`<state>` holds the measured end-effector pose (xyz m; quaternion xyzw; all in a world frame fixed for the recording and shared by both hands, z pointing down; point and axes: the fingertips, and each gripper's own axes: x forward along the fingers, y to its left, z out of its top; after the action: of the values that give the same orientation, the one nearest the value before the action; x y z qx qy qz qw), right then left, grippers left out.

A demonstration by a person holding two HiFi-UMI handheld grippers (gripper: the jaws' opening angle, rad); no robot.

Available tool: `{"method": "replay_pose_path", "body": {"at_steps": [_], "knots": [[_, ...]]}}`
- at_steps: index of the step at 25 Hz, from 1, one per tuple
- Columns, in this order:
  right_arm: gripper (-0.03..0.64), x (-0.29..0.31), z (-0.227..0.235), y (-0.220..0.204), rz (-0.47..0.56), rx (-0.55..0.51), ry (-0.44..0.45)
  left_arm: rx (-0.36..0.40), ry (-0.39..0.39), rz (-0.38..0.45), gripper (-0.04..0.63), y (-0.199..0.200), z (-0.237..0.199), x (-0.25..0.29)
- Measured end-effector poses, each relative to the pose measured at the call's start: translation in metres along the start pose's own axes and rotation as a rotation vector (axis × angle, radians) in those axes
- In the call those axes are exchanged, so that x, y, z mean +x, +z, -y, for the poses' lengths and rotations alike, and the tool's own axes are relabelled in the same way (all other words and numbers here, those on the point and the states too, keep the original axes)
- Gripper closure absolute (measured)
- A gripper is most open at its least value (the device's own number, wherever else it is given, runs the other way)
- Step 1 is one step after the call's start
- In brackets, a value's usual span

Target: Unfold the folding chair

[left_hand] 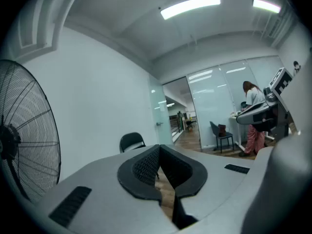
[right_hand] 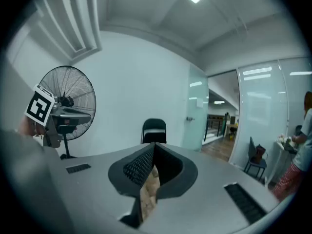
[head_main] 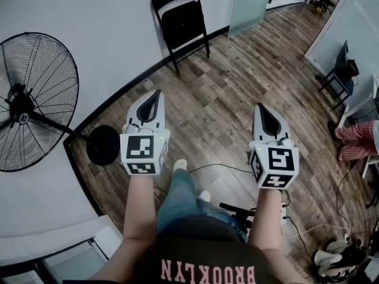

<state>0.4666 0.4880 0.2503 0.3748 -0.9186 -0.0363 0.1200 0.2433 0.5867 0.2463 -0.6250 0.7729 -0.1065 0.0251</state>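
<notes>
A black folding chair (head_main: 180, 18) stands folded, leaning against the white wall at the far end of the wooden floor. It shows small past the jaws in the left gripper view (left_hand: 132, 141) and in the right gripper view (right_hand: 154, 130). My left gripper (head_main: 156, 94) and right gripper (head_main: 260, 108) are held side by side at waist height, well short of the chair. Both point toward it and both are shut with nothing between the jaws.
A large black pedestal fan (head_main: 32, 102) stands by the wall at the left, its round base (head_main: 103, 145) near my left gripper. Cables (head_main: 308, 229) lie on the floor near my feet. A dark chair (head_main: 340, 73) and a seated person's legs (head_main: 355, 141) are at the right.
</notes>
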Motion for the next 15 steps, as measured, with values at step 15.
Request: {"method": "replay_pose_path", "body": {"at_steps": [15], "knots": [[0.526,-0.016,-0.013,-0.073,-0.190,0.140,0.054,-0.108,-0.102,-0.252,0.581,-0.066,0.042,-0.018]]}}
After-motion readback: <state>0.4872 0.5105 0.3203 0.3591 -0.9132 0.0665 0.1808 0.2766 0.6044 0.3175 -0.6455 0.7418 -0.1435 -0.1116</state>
